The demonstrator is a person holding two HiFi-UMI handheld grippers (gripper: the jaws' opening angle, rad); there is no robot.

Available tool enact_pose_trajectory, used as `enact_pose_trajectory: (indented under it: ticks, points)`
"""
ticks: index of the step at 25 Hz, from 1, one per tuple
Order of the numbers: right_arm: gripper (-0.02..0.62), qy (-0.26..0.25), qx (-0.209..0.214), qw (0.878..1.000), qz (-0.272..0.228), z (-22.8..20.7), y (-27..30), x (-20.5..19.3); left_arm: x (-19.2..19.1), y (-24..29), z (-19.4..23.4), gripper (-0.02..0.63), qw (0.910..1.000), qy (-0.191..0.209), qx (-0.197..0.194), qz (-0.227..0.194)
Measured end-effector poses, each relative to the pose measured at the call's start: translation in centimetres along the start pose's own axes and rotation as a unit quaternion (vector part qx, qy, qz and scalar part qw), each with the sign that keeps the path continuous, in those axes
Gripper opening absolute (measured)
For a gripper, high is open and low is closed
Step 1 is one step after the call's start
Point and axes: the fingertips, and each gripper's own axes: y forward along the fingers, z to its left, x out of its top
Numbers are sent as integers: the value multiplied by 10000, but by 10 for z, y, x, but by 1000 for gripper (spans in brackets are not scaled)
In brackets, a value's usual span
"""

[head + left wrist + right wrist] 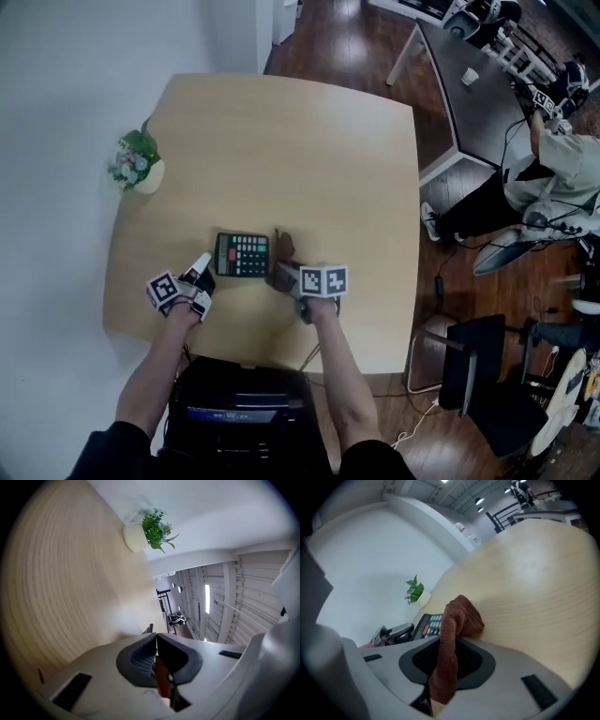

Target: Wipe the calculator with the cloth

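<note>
A pot (149, 178) at the desk's (309, 150) left edge holds a plant (133, 155). My right gripper (286, 274) pinches the cloth (457, 616), which hides the calculator's (242, 254) corner. My left gripper (156, 637) is closed, empty.

The table (281, 122) is viewed steeply from overhead; both gripper views are set low, close over it, turned toward the potted plant (152, 527) shared by all three; the calculator (242, 254) is shared by head and right gripper views.

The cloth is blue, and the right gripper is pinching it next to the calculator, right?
Not blue: the cloth is brown, as the right gripper view shows. The right gripper does pinch it, next to the calculator.
</note>
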Motion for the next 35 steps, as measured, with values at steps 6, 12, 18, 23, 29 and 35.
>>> enact_pose_trajectory:
  ticks: [6,12,18,23,29,35]
  points:
    - [84,-519,-216,9982,223,-8,43,74,-9,7,-9,-5,9997,211,-131,31]
    - [84,-33,-68,9985,537,-2,42,31,-7,9,-7,-5,9998,33,-220,16]
    - [84,730,86,9958,551,25,8,-53,-4,10,-9,-5,9990,-163,-373,-175]
    - [83,503,-87,9978,429,27,-11,-52,-4,7,-4,-5,9990,-178,-365,-185]
    - [84,-297,-499,9981,225,-7,33,61,-3,7,1,-5,9985,-282,-415,-209]
    - [84,-97,-268,9948,973,-4,40,24,-5,7,1,-5,9986,-281,-413,-176]
